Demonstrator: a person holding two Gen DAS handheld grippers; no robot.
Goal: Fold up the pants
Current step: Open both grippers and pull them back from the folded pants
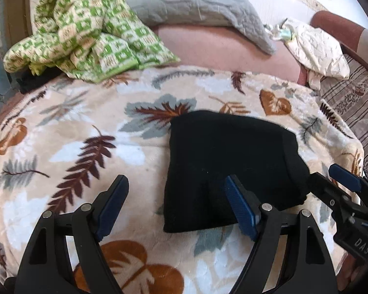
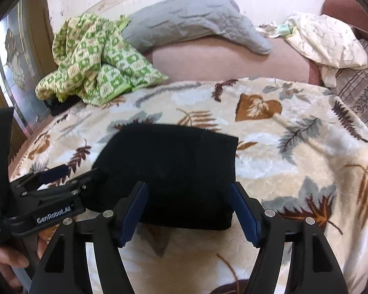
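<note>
The black pants [image 1: 228, 152] [image 2: 174, 159] lie folded into a compact squarish bundle on a cream blanket with a leaf print [image 1: 85, 127] [image 2: 282, 147]. My left gripper [image 1: 175, 180] hovers at the bundle's near left corner. It is open, its right finger over the cloth and its left finger over the blanket. My right gripper [image 2: 189, 184] is open over the bundle's near edge, with neither pad pressing the fabric. Each gripper also shows in the other's view, the right gripper [image 1: 331, 178] at the bundle's right corner and the left gripper [image 2: 78, 171] at its left.
A crumpled green checked quilt [image 1: 85, 29] [image 2: 93, 61] lies at the back left. Beside it are a grey pillow [image 1: 196, 5] [image 2: 196, 17] and a cream cloth [image 1: 316, 49] [image 2: 323, 41] on the pink sofa back [image 1: 220, 49]. A hand [image 2: 7, 259] shows at the lower left.
</note>
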